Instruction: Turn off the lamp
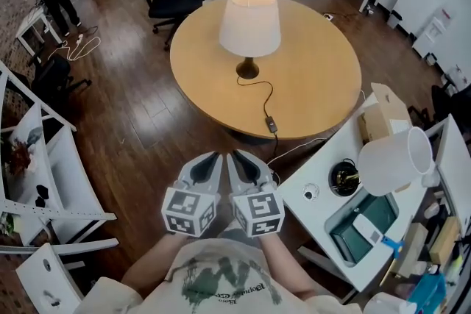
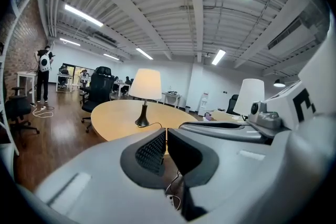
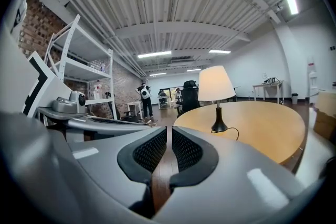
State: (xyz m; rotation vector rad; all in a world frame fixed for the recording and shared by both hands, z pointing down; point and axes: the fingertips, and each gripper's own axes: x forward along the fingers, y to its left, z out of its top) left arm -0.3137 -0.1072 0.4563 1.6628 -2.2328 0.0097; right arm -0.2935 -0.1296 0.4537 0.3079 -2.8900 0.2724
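A round wooden table (image 1: pixel 316 77) stands on a dark wood-plank floor (image 1: pixel 140 129), straight ahead of the left gripper (image 1: pixel 210 158) and the right gripper (image 1: pixel 239 157), which are held side by side. On the tabletop stands a lamp (image 1: pixel 249 23) with a dark base and a warmly glowing cream shade. Its black cord (image 1: pixel 265 95) trails across the wood towards the grippers to an inline switch (image 1: pixel 271 126) lying close to the table's nearest edge. A white desk (image 1: pixel 316 162) sits just right of the right gripper.
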